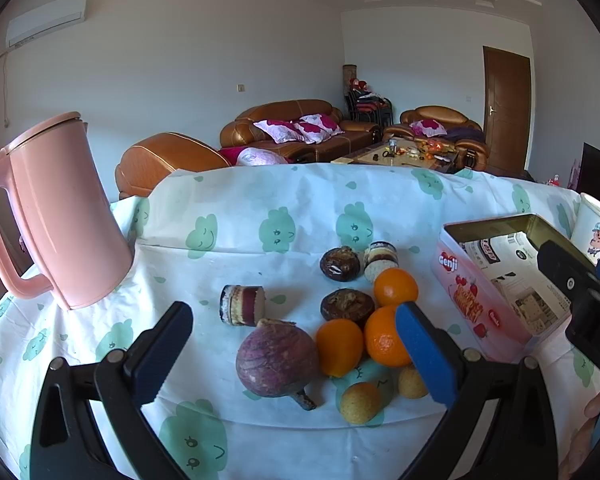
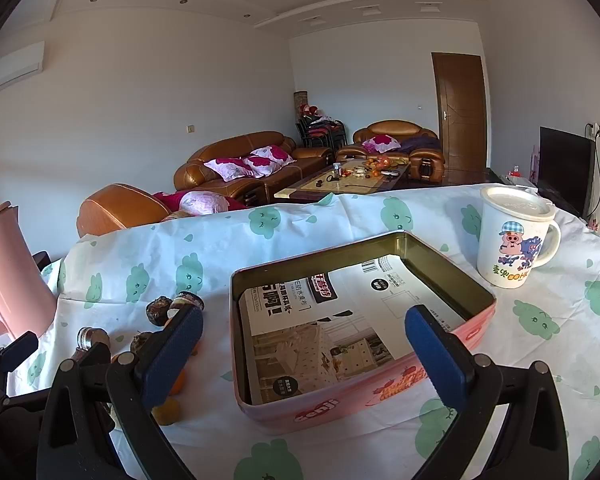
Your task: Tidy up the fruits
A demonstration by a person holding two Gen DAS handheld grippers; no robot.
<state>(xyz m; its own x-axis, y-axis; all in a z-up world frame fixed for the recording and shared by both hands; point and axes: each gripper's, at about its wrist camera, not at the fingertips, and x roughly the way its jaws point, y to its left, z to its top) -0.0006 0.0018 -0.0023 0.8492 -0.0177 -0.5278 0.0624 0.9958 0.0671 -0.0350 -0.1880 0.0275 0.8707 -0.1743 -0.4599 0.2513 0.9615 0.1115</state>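
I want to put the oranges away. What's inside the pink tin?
The pink tin holds no fruit, only a printed paper sheet lying flat on its floor. The sheet covers the tin's bottom, so anything beneath it cannot be seen.

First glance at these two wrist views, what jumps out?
A cluster of three bright oranges and a big purple round root vegetable sits mid-table between the open left gripper fingers. To its right stands an open pink rectangular tin lined with printed paper, under the open right gripper. A tall pink plastic kettle looms far left.
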